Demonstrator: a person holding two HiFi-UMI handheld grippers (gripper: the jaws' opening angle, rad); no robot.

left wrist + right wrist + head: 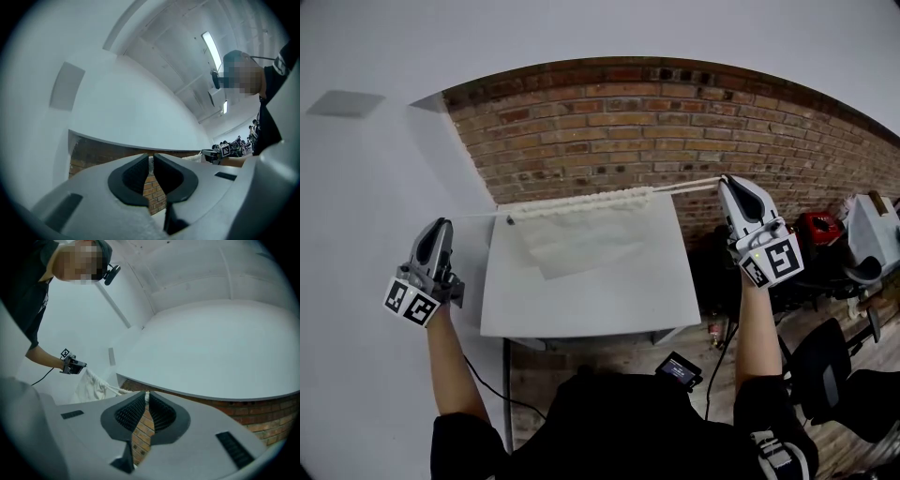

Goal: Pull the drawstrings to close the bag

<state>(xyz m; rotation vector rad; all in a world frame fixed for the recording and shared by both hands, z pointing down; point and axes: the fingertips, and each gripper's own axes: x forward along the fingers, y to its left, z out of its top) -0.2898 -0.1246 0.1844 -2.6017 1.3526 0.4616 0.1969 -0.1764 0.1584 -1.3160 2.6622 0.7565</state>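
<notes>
A white drawstring bag [581, 230] hangs in the air over the white table [600, 305], its mouth gathered into a tight ruffle [581, 202]. Taut cords run from both ends of the ruffle to my grippers. My left gripper [443, 223] is held out at the left, shut on the left drawstring [151, 162]. My right gripper [727, 181] is raised at the right, shut on the right drawstring [146, 396]. The right gripper view shows the bag [91, 386] hanging beside the left gripper [71, 365]. The left gripper view shows the right gripper [216, 151] far off at the right.
A brick wall [675, 122] stands behind the table and a plain white wall [356, 206] runs along the left. On the wooden floor lie a black device [679, 369] and a cable [487, 384]. Office chairs [844, 366] and red gear [817, 227] crowd the right side.
</notes>
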